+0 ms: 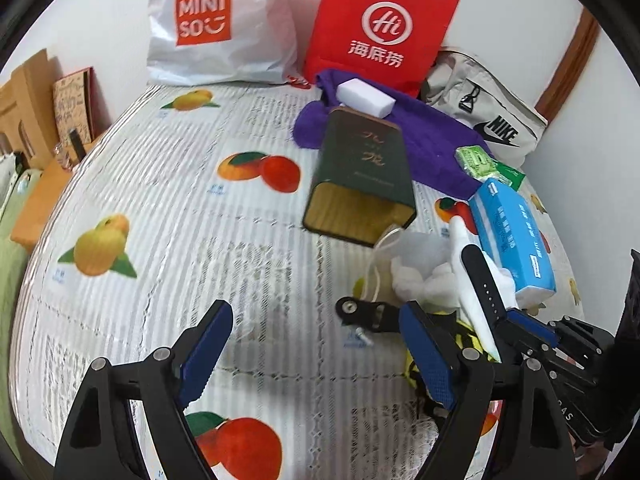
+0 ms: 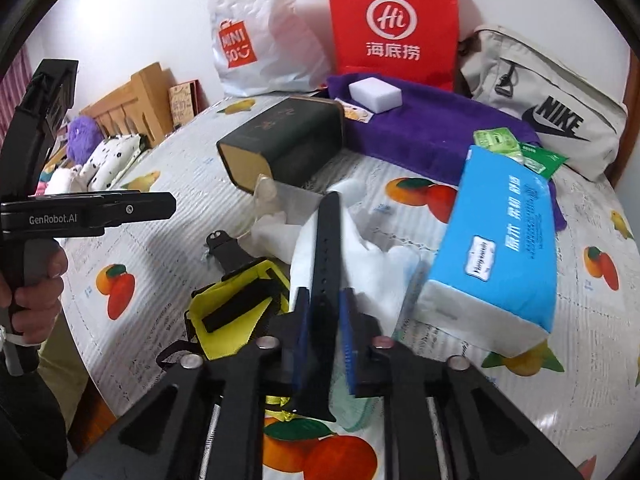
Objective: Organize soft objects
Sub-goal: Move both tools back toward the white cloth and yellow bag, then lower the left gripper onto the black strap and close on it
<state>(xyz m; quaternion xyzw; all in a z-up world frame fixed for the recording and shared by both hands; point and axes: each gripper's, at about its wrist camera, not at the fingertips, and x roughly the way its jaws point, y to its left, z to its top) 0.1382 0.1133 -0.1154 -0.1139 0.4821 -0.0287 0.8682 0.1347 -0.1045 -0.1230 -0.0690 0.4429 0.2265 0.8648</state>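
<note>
My right gripper [image 2: 325,316] is shut on a black watch strap [image 2: 326,248] and holds it above a white cloth [image 2: 372,264]; the strap also shows in the left wrist view [image 1: 482,284]. My left gripper [image 1: 320,344] is open and empty over the fruit-print tablecloth [image 1: 160,200]. A dark green tin [image 1: 360,176] lies on its side mid-table. A purple towel [image 2: 424,120] with a white sponge [image 2: 374,94] on it lies at the back. A blue tissue pack [image 2: 500,240] lies at the right.
A yellow and black pouch [image 2: 240,312] lies left of the strap. Green sachets [image 2: 516,148] sit on the towel's edge. A Miniso bag [image 1: 212,24], a red bag [image 1: 384,28] and a Nike bag [image 2: 552,108] stand along the back wall. A wooden headboard [image 2: 132,100] is at the left.
</note>
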